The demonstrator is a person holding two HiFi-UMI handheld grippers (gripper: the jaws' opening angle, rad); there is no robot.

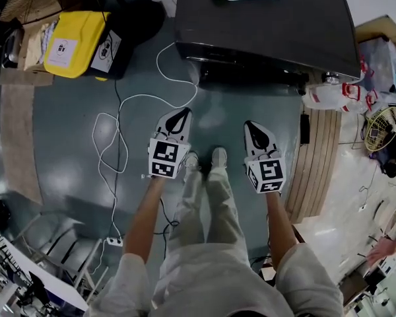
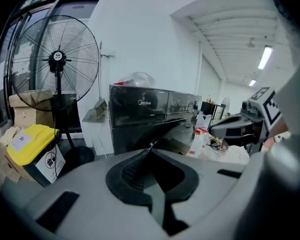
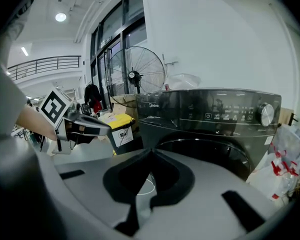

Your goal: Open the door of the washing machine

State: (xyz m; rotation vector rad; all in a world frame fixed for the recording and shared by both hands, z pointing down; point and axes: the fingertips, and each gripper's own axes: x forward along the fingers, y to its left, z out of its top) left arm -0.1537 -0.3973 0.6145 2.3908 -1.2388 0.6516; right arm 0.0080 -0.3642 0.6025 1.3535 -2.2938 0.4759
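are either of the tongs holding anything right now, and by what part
Nothing is held. The left tongs and right tongs are both shut and empty, short of the washing machine.

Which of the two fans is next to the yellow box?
The tall black fan on a stand, left of the washing machine, with the yellow box beside its foot. The small pale fan sits on the machine's other side.

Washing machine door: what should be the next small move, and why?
Probably carry the right gripper forward toward the door, opening its jaws: the door looks closed, and this gripper is shut, empty and apart from the washing machine.
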